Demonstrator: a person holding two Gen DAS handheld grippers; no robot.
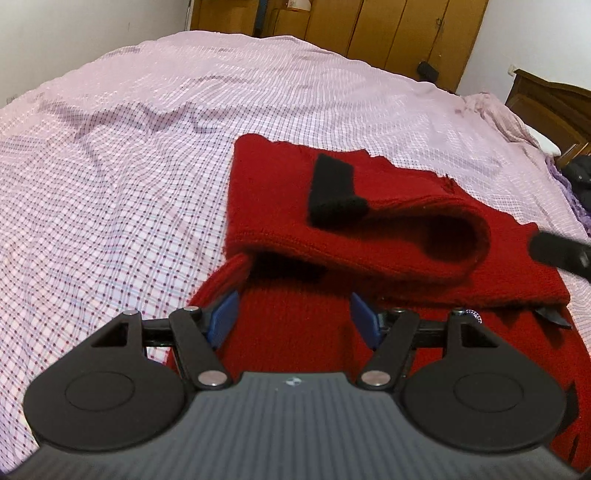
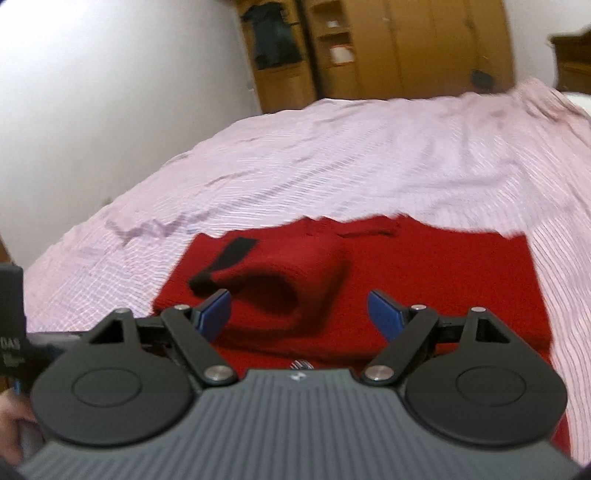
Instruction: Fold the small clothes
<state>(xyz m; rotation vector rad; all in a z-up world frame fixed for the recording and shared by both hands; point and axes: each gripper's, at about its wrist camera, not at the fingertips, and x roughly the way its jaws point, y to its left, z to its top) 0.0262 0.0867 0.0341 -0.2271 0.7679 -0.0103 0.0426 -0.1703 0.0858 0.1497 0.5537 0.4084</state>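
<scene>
A red knitted garment point(image 1: 280, 192) with a black patch point(image 1: 332, 184) lies on the bed, its sleeve folded over the body with a rolled edge. My left gripper point(image 1: 295, 314) is open, its blue pads either side of a red knit part at the near edge. In the right wrist view the same garment point(image 2: 424, 280) lies flat with the black patch point(image 2: 229, 262) at its left. My right gripper point(image 2: 303, 314) is open and empty, just above the garment's near part. That view is blurred.
The bed is covered with a pink checked sheet point(image 1: 129, 166), wrinkled at the left. Wooden wardrobes point(image 1: 369, 29) stand behind it. A wooden headboard point(image 1: 554, 107) and dark clothes point(image 1: 580, 177) are at the right. The left gripper's body point(image 2: 14, 325) shows at the right view's left edge.
</scene>
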